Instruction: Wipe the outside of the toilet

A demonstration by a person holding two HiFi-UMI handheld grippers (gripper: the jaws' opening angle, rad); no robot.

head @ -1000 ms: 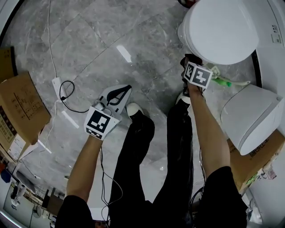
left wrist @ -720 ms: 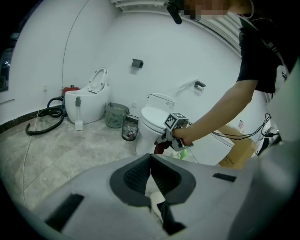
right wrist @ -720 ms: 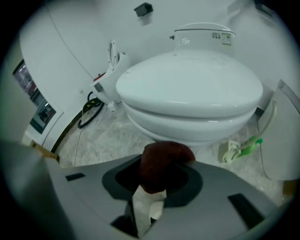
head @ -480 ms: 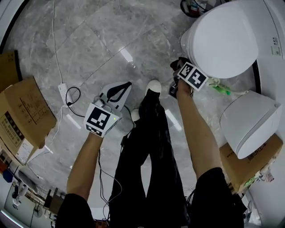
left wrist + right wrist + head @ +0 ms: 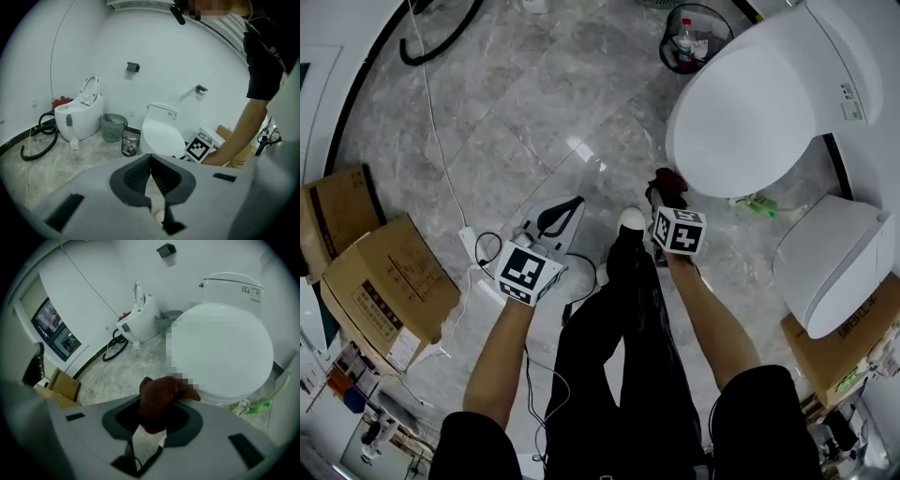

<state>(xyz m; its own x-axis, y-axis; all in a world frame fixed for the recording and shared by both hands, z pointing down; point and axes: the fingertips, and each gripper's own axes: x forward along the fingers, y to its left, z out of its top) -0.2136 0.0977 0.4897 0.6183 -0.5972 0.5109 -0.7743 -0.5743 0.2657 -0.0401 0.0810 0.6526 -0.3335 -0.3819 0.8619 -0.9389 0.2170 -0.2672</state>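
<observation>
Right claw: the right gripper [image 5: 151, 422] was clamped on a dark red cloth [image 5: 158, 400], and a bunched wad stuck out past the jaw tips.
Cloth to toilet: the wad sat just beside the front curve of the toilet [image 5: 748, 105]. Whether it touched the rim could not be told.
Toilet from the claw: it lay ahead and a little to the right, with the lid down. The front of the bowl was its nearest part.
Long axis: it ran away from the claw, from the front rim back to the tank against the wall.
Left claw: the left gripper [image 5: 150, 174] had its jaws together with nothing between them. It hung over the floor [image 5: 534, 103], beyond the person's legs and well apart from the toilet.
Nearer hand: the right, clearly.
Next move (judgement): a short push forward would likely press the cloth onto the bowl's front, and a stroke could then follow the curve sideways.
Further out: a wire bin [image 5: 694, 39] stood beside the toilet.
</observation>
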